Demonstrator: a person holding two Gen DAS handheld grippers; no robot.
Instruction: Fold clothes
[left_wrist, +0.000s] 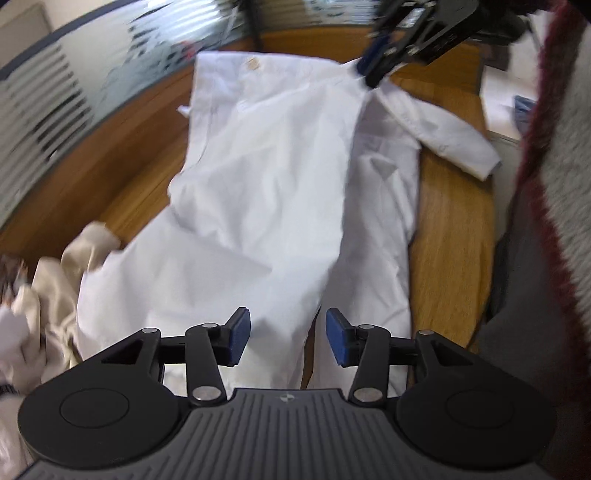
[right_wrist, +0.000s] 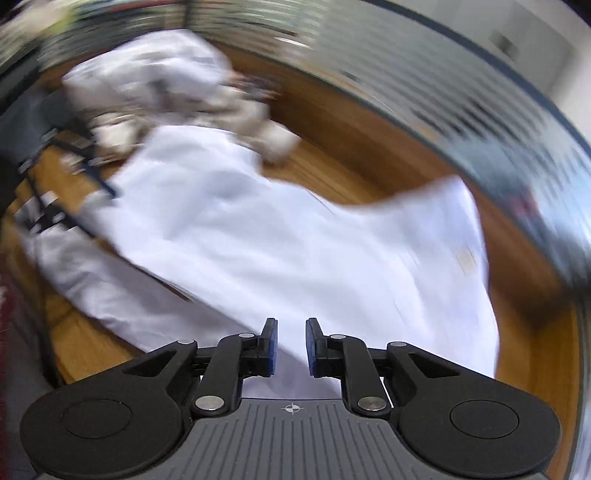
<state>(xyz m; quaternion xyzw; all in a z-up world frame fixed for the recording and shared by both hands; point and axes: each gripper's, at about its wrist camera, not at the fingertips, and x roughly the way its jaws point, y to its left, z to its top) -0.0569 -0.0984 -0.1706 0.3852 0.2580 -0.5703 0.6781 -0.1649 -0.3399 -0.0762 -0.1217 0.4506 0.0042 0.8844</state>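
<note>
At far left a beige garment (left_wrist: 70, 273) sits bunched, set aside I think. The white shirt (left_wrist: 280, 206) lies spread on the wooden table (left_wrist: 454, 236) for folding. My left gripper (left_wrist: 288, 341) hangs open over its near hem; my right gripper (right_wrist: 291, 341), pads slightly parted, holds nothing above the far end

— What sort of place is this?

— It looks like an office. A glass partition (left_wrist: 48, 96) with frosted horizontal stripes and a dark frame runs behind the wooden counter (left_wrist: 454, 229).

— Anything else?

— A plain white wall (right_wrist: 517, 33) beyond it. Clothes lie on the counter: a white shirt (left_wrist: 280, 177) and a beige garment (left_wrist: 55, 280).
</note>
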